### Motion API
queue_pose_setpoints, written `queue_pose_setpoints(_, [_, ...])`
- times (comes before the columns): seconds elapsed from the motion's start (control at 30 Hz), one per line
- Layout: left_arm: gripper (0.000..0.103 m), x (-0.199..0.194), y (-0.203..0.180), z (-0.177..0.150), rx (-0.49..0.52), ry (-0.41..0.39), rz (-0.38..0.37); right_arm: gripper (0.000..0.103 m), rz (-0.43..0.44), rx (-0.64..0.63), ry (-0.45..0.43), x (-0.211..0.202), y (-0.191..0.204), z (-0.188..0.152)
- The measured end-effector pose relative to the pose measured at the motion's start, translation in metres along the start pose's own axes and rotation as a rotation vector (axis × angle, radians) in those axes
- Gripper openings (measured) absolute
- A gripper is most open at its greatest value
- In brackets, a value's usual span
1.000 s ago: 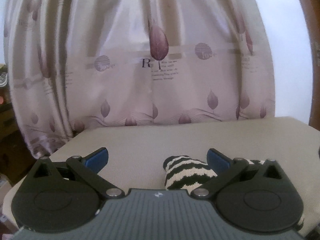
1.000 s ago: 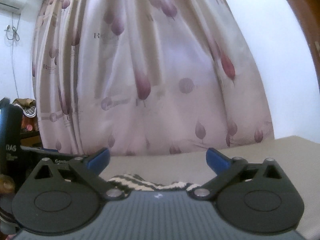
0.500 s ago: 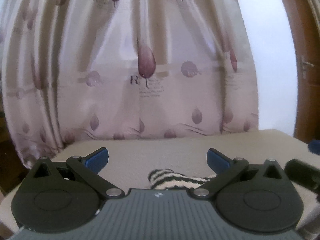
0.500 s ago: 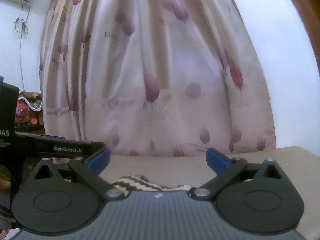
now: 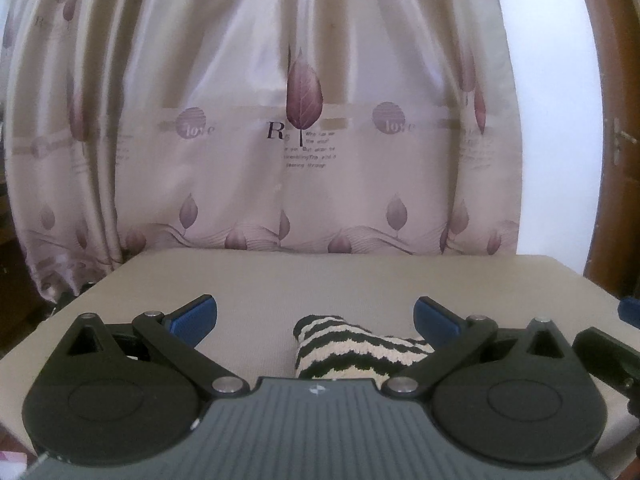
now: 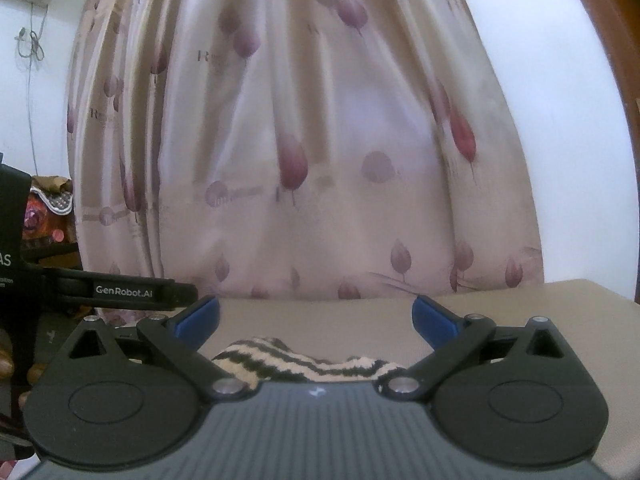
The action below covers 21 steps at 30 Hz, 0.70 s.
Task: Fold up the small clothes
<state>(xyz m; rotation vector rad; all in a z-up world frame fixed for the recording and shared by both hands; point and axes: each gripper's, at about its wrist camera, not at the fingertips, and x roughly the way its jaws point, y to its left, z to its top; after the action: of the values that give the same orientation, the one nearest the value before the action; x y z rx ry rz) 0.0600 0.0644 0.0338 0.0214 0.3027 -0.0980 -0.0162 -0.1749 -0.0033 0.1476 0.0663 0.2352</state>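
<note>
Both grippers are shifting above the striped sock [image 5: 344,344], fingers [image 5: 192,316] wide; careless pinching risks bunching it.

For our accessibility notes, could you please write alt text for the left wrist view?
The left tool is open above a beige padded table, with a black-and-cream striped knitted garment lying between its blue-tipped fingers. Behind hangs a pale curtain printed with purple leaves.

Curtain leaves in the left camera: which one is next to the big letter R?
The big dark purple leaf mid-curtain; its stem drops beside the R. The small hem leaves hang far below.
</note>
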Motion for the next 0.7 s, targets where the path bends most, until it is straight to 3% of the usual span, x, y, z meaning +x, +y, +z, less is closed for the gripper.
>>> queue_pose_setpoints(0.7, [0.103, 0.015, 0.006, -0.009, -0.012, 0.028, 0.009, 0.103, 0.004, 0.013, 0.047, 0.005, 0.002, -0.005])
